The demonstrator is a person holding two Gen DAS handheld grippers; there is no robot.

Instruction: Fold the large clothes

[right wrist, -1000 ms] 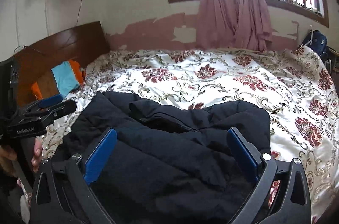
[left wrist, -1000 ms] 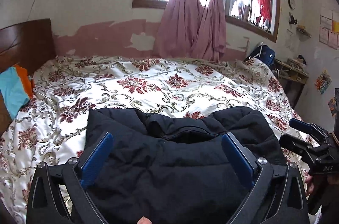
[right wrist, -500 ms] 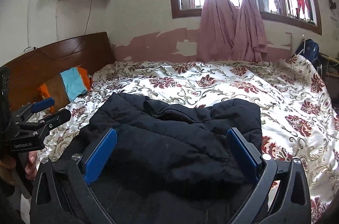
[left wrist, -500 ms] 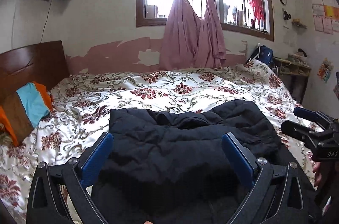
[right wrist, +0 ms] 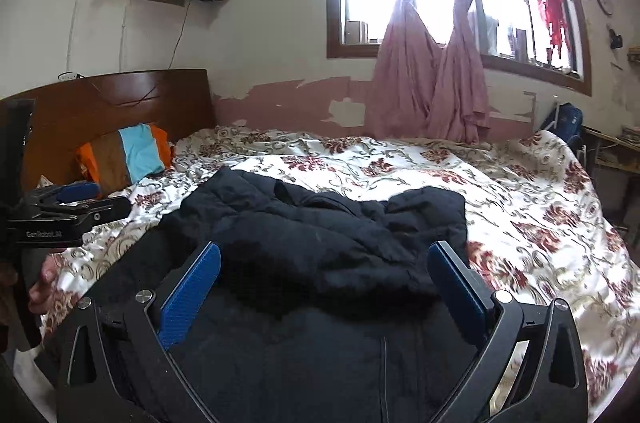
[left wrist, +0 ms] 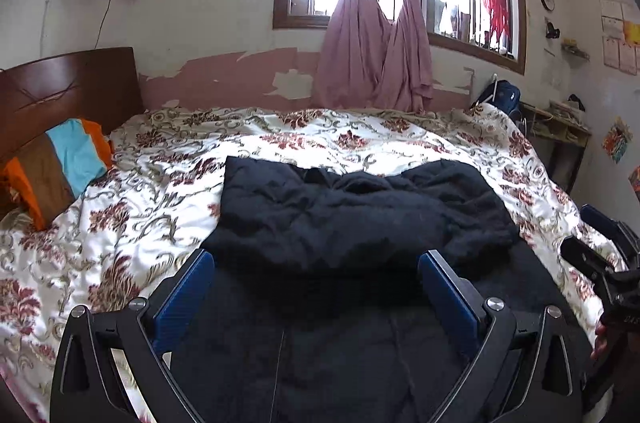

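We've got both tongs spread wide, nothing clamped: left gripper [left wrist: 316, 287] & right gripper [right wrist: 326, 281] hover over the black padded jacket [left wrist: 360, 223], half-folded on the floral bedspread [left wrist: 160, 191] just ahead. Next, pinch near hem corners evenly w/ both.

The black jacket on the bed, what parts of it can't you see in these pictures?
- Black jacket, near hem: both views, cut off by the bottom edge and hidden behind the open left hand-held gripper and open right hand-held gripper.
- Sleeves: both views, fabric too dark to tell.
- Underside: against the floral bedspread.
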